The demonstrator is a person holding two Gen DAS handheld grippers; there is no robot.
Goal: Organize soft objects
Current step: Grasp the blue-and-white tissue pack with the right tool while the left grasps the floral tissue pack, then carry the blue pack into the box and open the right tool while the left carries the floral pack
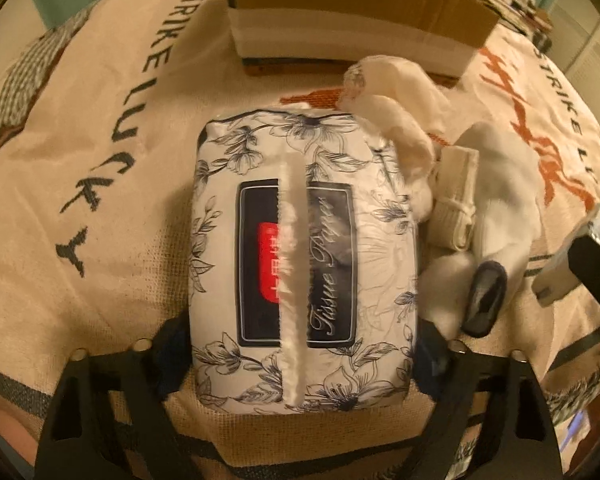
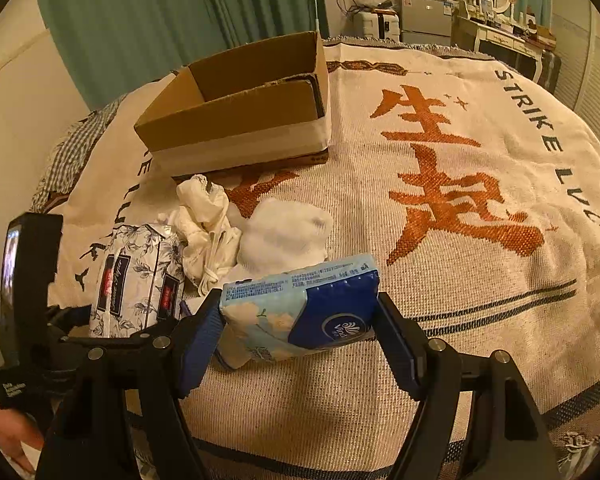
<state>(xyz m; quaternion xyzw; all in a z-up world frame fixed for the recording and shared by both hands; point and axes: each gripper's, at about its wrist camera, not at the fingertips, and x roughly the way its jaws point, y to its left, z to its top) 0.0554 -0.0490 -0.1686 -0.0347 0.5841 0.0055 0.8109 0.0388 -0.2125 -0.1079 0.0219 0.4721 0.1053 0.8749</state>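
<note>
Two tissue packs (image 1: 304, 256) (image 2: 300, 308), each clamped in a tool (image 1: 300, 344) (image 2: 300, 332); carry level, squeezing lightly, to the box (image 2: 240, 108) at 12 o'clock.

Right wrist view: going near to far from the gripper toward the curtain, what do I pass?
Right gripper shut on blue Vinda tissue pack → white sock → open cardboard box → green curtain.

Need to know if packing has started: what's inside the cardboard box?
The cardboard box shows only bare brown inner walls; nothing pokes above them. Its floor is hidden behind the near wall.
</note>
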